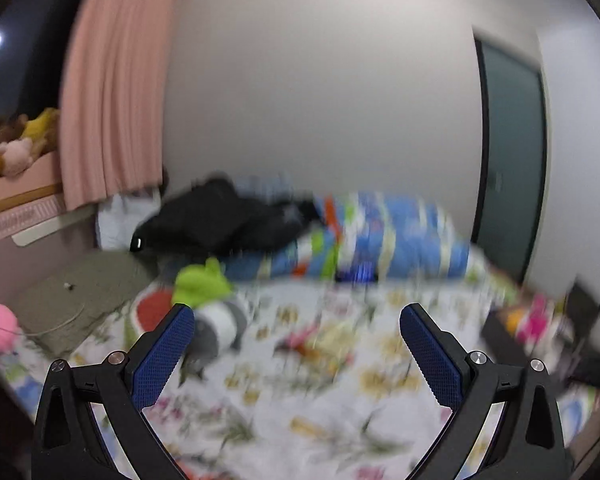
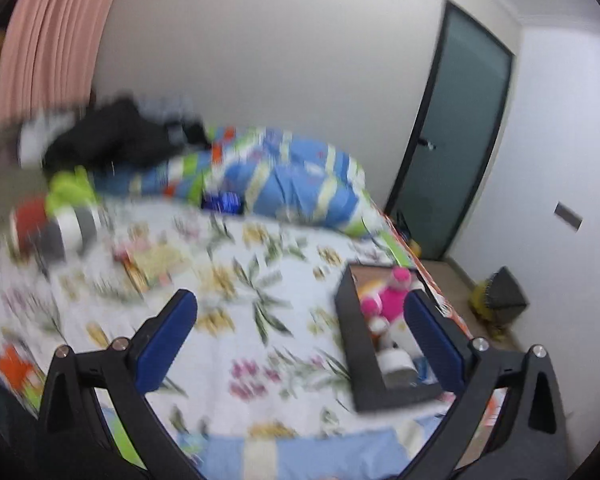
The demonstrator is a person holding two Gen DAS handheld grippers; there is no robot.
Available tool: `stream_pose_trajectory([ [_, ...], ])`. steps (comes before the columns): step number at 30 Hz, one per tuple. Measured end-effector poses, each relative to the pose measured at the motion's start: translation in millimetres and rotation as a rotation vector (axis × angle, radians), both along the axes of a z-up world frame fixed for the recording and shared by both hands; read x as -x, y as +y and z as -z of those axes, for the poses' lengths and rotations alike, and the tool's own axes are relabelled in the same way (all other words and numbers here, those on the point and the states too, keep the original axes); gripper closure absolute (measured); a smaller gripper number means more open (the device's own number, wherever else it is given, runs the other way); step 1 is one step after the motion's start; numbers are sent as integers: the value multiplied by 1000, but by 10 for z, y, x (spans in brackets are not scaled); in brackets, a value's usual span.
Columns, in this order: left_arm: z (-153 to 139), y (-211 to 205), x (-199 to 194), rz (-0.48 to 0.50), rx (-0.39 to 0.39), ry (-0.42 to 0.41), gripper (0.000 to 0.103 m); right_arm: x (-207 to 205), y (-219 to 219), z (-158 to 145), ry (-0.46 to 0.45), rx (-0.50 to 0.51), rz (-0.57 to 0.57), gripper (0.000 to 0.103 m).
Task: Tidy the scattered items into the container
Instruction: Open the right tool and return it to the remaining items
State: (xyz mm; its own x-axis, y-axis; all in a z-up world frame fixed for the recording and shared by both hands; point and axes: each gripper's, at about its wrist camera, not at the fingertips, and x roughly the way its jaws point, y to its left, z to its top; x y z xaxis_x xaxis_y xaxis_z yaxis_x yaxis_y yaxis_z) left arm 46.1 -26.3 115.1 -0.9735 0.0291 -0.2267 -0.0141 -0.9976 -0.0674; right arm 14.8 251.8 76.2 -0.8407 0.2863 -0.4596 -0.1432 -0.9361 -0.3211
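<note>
Both views are blurred. A black open box (image 2: 360, 344) sits on the right of the flowered bedsheet (image 2: 268, 280), holding a pink toy (image 2: 396, 292) and white items; in the left wrist view the black box (image 1: 496, 328) is at the far right. Scattered on the sheet lie a green plush (image 1: 200, 284), a grey-and-white soft item (image 1: 220, 324), a red round item (image 1: 154, 306) and a small yellowish item (image 1: 328, 340). My left gripper (image 1: 296, 320) hangs open and empty above the sheet. My right gripper (image 2: 300, 308) is open and empty, its right finger in front of the box.
A blue patterned duvet (image 1: 380, 236) and black clothing (image 1: 220, 220) are piled at the far side of the bed. A pink curtain (image 1: 116, 100) hangs at the left, a dark door (image 2: 456, 140) at the right. Plush toys (image 1: 16, 148) fill a shelf on the left.
</note>
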Motion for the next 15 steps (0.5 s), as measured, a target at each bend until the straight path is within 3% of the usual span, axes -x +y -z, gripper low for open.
stream_pose_trajectory([
  [3,49,-122,-62,100,-30,62,0,94,-100,54,-68,-48,17,0],
  [8,231,-130,308,40,68,-139,0,314,-426,192,-152,-237,94,0],
  [10,321,-186,422,21,57,-198,0,364,-525,313,-193,-253,2,0],
  [13,450,-315,603,4,31,-246,0,484,-429,330,-246,-50,-166,0],
  [15,528,-386,753,6,1,-264,0,548,-288,239,-178,107,-209,0],
])
